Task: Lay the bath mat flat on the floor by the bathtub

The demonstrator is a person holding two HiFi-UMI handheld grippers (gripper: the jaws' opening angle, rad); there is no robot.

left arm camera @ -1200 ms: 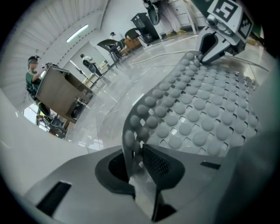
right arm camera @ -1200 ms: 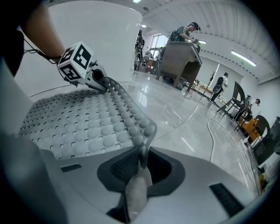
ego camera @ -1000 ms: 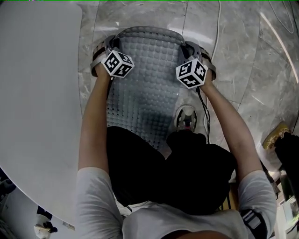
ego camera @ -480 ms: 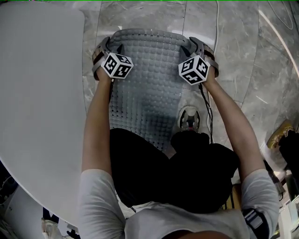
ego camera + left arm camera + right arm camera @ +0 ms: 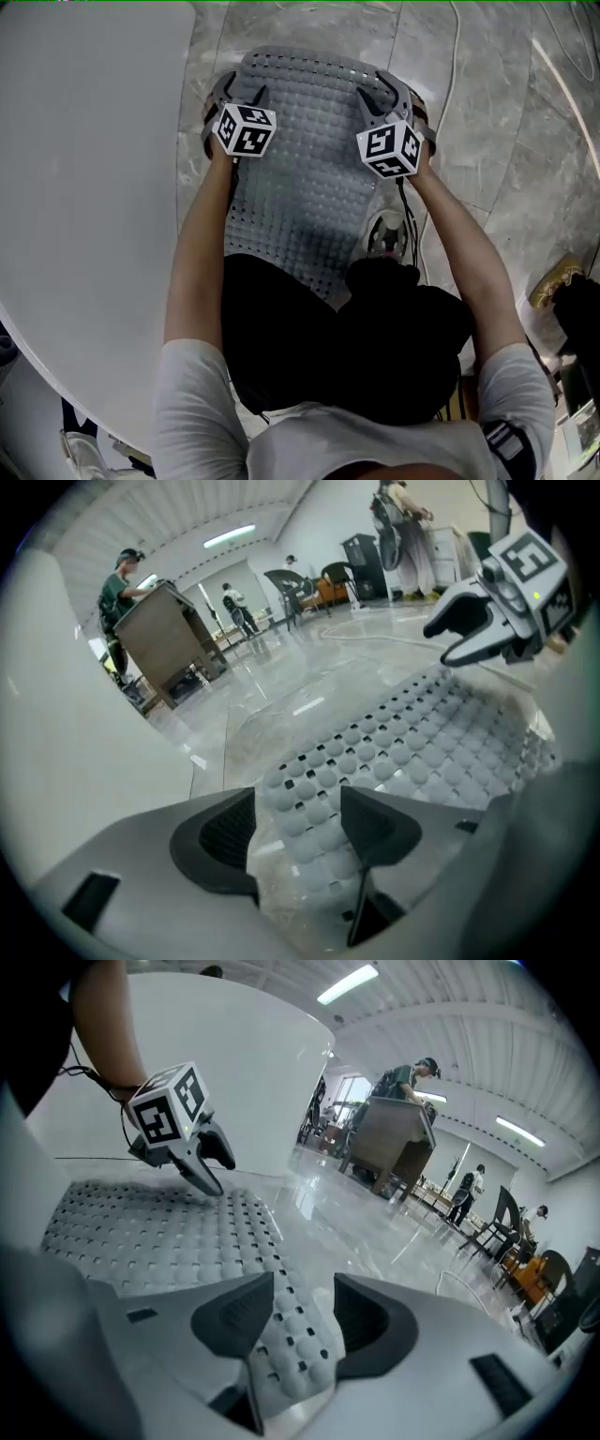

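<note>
both sets of jaws just went from clenched to wide apart. the left gripper (image 5: 298, 829) has the mat (image 5: 422, 742) edge lying under the gap between its pads, not pinched. same on the right gripper (image 5: 305, 1321): a mat corner sits between the pads with daylight on both sides, so nothing's gripped.

in the head view a second ago both grippers were down on the mat's far corners. now they're off it and pulled a bit back over the bumpy surface, mat left behind on the floor (image 5: 487, 141).

what that means, i reckon: the mat's been let go where it's meant to go. it looks flat, no folds or curled corners i can spot, with its long left edge right beside the tub (image 5: 84, 187). i'd call the job basically done, maybe just a check that the near end, hidden under the person's legs, is flat too.

counts:
- mat: one
- tub: one
- grippers: two, one marker cube each
- shoe (image 5: 382, 232): one showing, on the mat's right edge
- white cable (image 5: 448, 84): one, right of the mat
- people way off in the hall: a few, too small to count properly
</note>
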